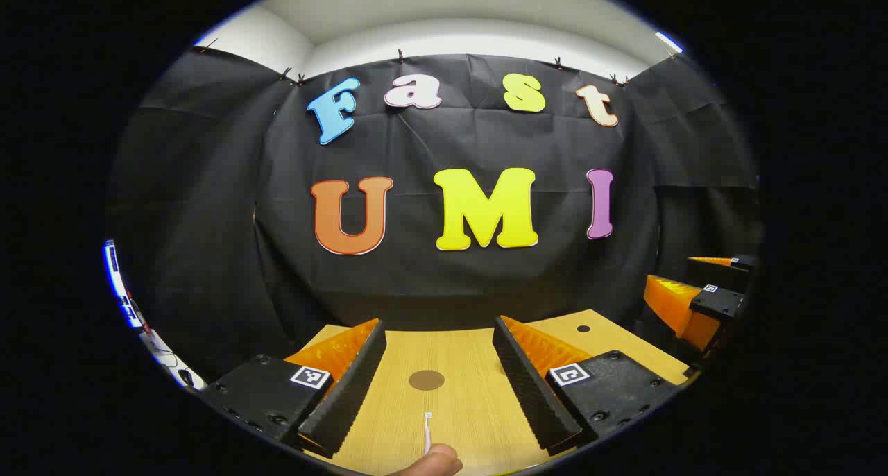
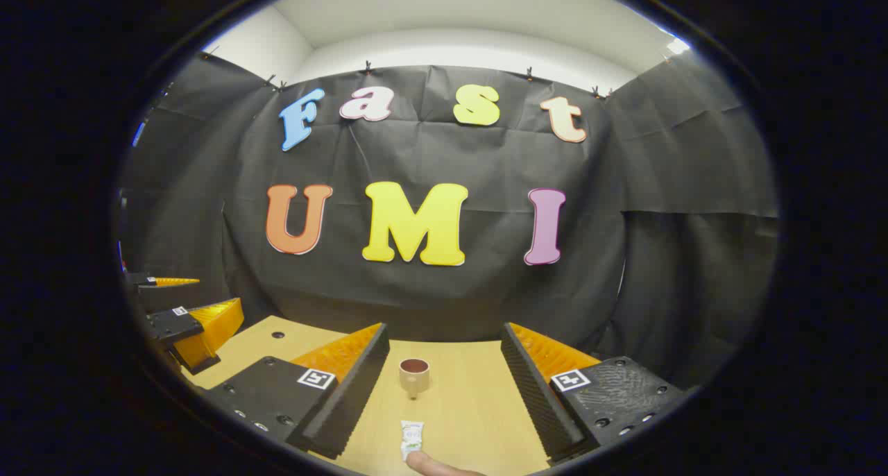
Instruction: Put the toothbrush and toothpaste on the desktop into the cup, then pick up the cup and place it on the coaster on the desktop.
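Observation:
In the left gripper view my left gripper (image 1: 439,321) is open over the wooden desktop (image 1: 472,406). A round brown coaster (image 1: 426,379) lies between its fingers, farther out. A white toothbrush (image 1: 428,431) lies nearer, with a person's fingertip (image 1: 431,462) at its near end. In the right gripper view my right gripper (image 2: 445,327) is also open. A small tan cup (image 2: 414,374) stands upright ahead between its fingers. A small white toothpaste tube (image 2: 411,438) lies in front of the cup, with a fingertip (image 2: 437,466) at its near end. Neither gripper holds anything.
The right gripper (image 1: 683,297) shows at the far right of the left gripper view, off the table's corner. The left gripper (image 2: 187,313) shows at the far left of the right gripper view. A small dark hole (image 1: 583,328) marks the desktop. Black cloth walls close the back and sides.

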A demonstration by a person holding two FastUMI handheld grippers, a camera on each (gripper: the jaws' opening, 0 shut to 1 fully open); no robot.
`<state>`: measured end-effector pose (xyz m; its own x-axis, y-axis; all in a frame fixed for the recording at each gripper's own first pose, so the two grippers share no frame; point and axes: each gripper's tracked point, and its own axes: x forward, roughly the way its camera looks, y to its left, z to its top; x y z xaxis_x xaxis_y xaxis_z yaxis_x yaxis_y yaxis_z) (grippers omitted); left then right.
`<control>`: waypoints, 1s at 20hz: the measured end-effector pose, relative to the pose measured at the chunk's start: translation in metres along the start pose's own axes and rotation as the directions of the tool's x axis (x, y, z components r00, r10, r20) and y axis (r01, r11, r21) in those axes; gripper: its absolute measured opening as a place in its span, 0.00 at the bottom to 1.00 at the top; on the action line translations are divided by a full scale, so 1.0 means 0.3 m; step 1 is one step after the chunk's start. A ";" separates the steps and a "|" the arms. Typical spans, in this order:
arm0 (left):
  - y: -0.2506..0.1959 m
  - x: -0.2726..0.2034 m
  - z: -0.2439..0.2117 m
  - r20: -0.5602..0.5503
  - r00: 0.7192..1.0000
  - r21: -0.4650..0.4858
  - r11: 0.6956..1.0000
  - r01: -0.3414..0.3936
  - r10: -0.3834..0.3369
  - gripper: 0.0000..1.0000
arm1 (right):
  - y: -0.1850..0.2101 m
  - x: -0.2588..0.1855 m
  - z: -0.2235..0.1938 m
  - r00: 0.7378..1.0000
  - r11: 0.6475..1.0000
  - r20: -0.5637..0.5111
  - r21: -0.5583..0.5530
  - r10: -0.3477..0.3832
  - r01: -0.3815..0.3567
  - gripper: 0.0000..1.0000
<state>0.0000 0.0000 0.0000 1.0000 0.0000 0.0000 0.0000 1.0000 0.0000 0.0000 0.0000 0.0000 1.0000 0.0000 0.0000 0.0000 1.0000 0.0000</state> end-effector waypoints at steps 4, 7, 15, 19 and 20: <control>0.001 0.022 -0.014 -0.013 1.000 -0.008 1.000 -0.002 0.001 0.99 | 0.003 0.022 0.007 1.000 0.999 0.017 -0.032 -0.003 0.004 0.96; -0.001 0.031 -0.016 -0.007 1.000 -0.004 1.000 -0.004 0.004 0.99 | 0.019 0.038 -0.008 1.000 0.999 0.013 -0.053 0.005 -0.004 0.96; 0.007 0.060 -0.028 -0.013 1.000 -0.002 1.000 -0.018 0.018 0.99 | 0.051 0.098 -0.039 0.999 0.998 -0.002 -0.045 0.034 -0.034 0.96; 0.004 0.067 -0.024 -0.009 1.000 0.004 1.000 -0.020 0.020 0.99 | 0.049 0.115 -0.039 0.999 0.998 0.003 -0.047 0.043 -0.043 0.96; 0.004 0.068 -0.026 -0.007 1.000 0.008 1.000 -0.023 0.023 0.99 | 0.049 0.121 -0.049 0.999 0.998 -0.001 -0.050 0.046 -0.046 0.96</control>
<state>0.0204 0.0013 -0.0077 0.9997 0.0226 -0.0071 -0.0225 0.9997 0.0083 0.0362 0.0146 -0.0146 0.9989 0.0460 -0.0013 -0.0460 0.9977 -0.0497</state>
